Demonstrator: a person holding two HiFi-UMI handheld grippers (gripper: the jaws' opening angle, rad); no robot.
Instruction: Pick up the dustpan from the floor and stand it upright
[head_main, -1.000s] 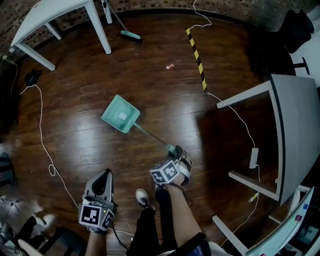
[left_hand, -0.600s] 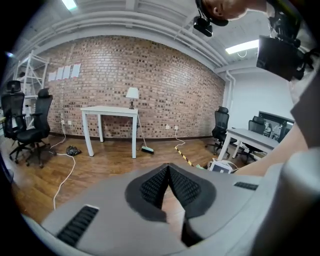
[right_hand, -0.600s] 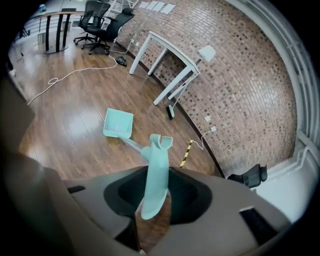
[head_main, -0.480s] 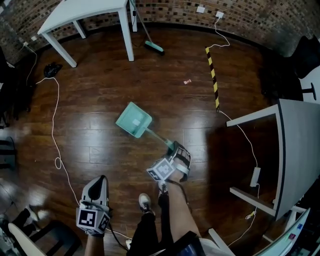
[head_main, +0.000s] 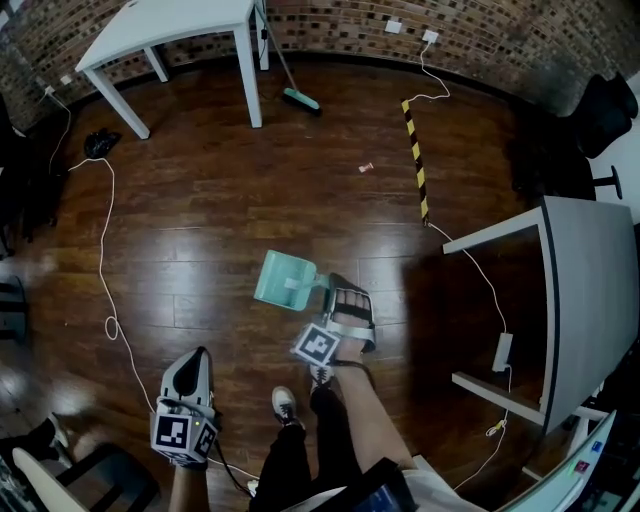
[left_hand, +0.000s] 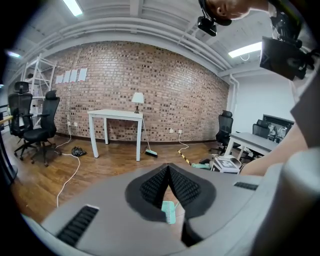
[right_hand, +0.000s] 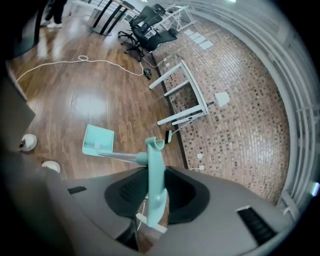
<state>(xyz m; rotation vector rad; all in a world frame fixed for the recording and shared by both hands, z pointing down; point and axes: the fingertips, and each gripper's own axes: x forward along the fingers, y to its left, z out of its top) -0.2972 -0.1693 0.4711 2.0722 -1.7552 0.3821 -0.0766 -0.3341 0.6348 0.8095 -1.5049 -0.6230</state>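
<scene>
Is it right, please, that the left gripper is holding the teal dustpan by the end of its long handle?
Not quite: it is the right gripper that is holding the teal dustpan by the end of its long handle, and its jaws have just been closing on it. The right gripper view shows the handle clamped between the jaws. The head view shows the left gripper apart from it.

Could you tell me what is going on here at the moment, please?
A person is working with a handheld gripper in each hand. The right gripper has the teal dustpan by its handle, its jaws having just been closing on it. The pan end hangs tilted, low over the wooden floor, not yet stood upright. The left gripper is shut and empty, apart from the dustpan.
</scene>
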